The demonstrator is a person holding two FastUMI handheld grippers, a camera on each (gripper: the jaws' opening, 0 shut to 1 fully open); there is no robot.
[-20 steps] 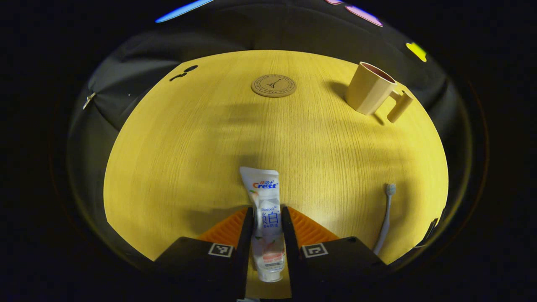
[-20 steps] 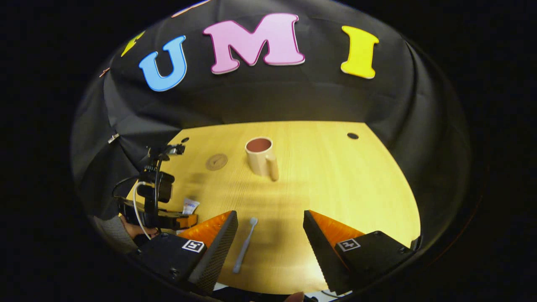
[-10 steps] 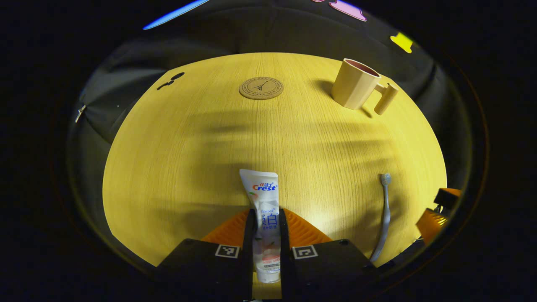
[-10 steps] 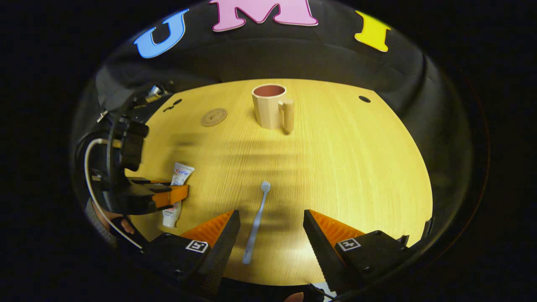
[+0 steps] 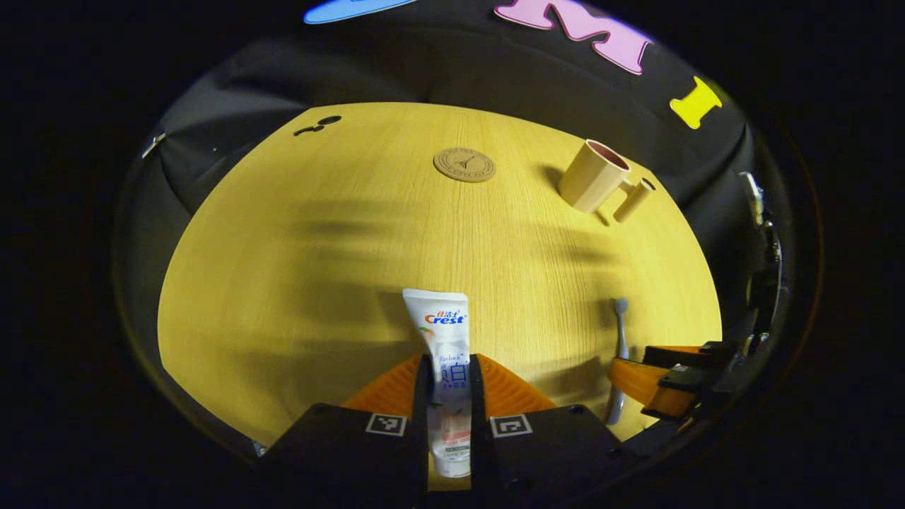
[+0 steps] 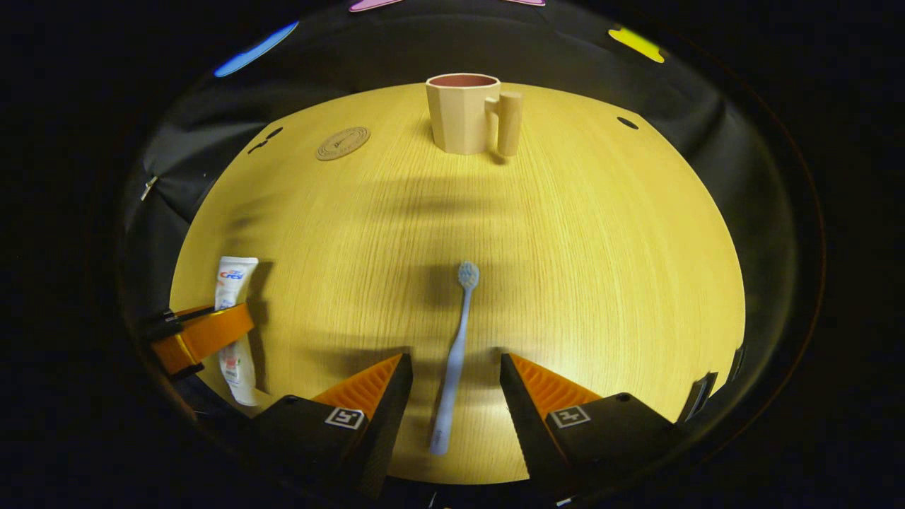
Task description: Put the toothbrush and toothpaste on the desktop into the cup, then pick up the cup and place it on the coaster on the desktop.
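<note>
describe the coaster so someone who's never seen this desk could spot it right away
Start at the yellow wooden desktop and look to its far edge, near the black cloth wall. There, to the left of the beige cup in both gripper views, lies the coaster. It is the one flat, round, tan disc, with a dark printed ring and a small emblem in the middle.

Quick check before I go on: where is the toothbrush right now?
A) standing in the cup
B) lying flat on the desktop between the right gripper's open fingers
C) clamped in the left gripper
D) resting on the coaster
B: in the right gripper view the toothbrush lies flat on the desktop, its handle between the spread fingers of the right gripper, neither touching it.
</note>
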